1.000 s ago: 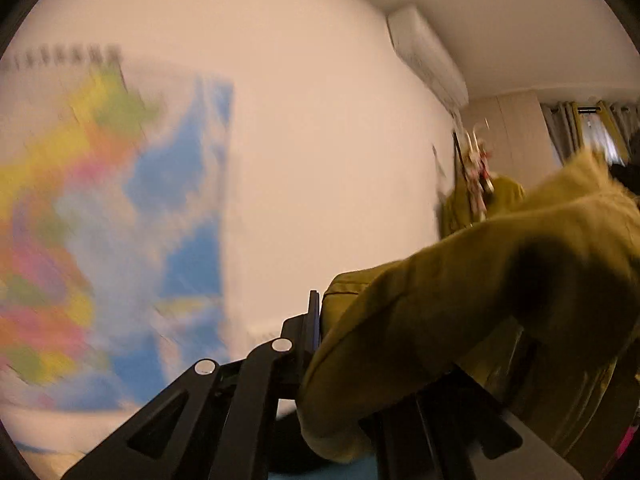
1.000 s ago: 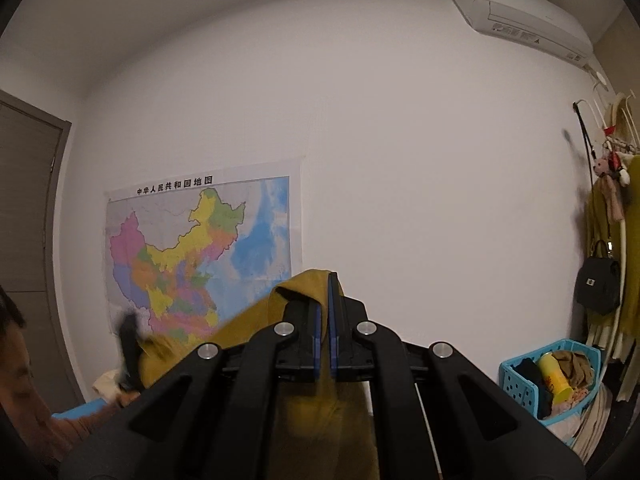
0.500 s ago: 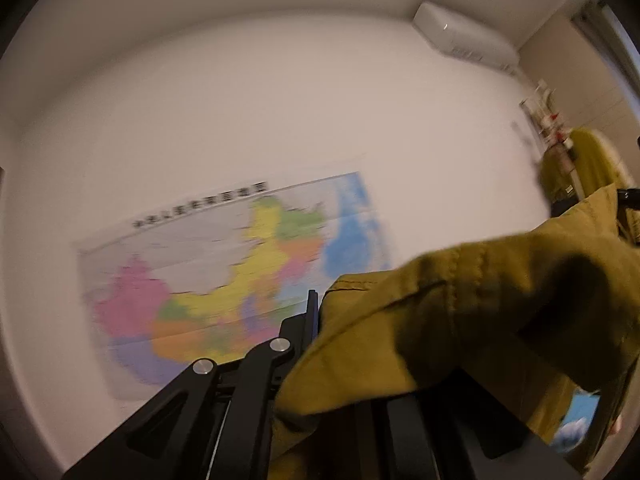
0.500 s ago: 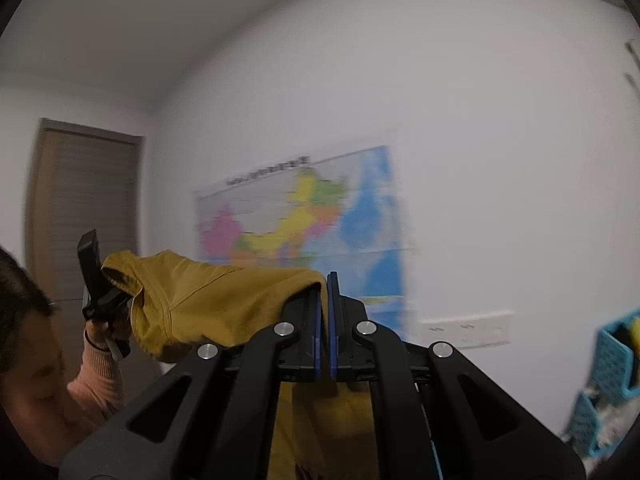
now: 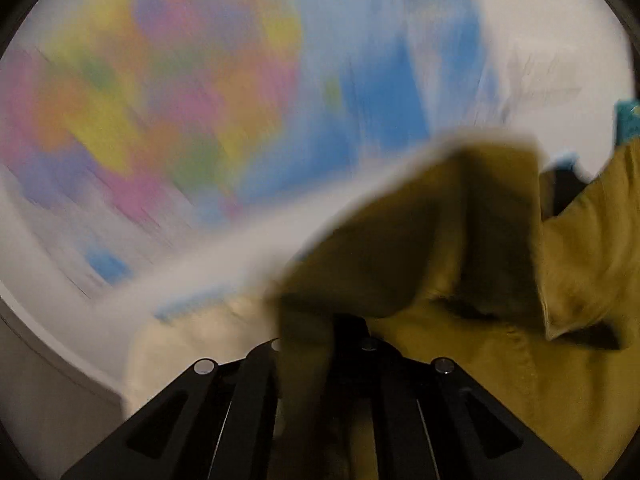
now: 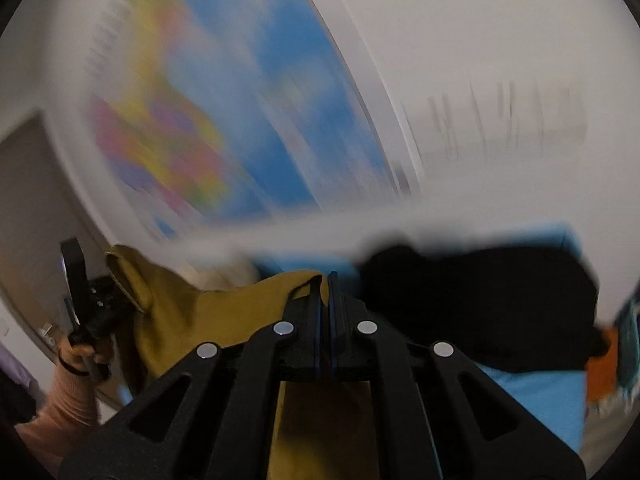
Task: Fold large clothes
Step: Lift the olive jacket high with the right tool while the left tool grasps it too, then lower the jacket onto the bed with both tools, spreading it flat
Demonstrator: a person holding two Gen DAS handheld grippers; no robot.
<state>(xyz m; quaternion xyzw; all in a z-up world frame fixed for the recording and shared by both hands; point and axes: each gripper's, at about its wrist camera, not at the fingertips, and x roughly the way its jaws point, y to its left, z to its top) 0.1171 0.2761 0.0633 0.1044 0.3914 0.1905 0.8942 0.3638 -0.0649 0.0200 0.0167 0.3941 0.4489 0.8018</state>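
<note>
Mustard-yellow garment, held in the air between two grippers: right gripper pressed together on one edge, left gripper pinching the far end, cloth draped over its fingers; blurred wall map behind, black item on blue surface.

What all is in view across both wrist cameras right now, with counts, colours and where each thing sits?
mustard-yellow fabric garment: one, stretched between both grippers
multicoloured wall map: one, blurred, on white wall
black cloth heap: one, on light blue surface, right of right gripper
teal basket: one, right edge, partly seen
left gripper: one, black, clamping garment
right gripper: one, black, clamping garment
left hand: one, pink sleeve
</note>
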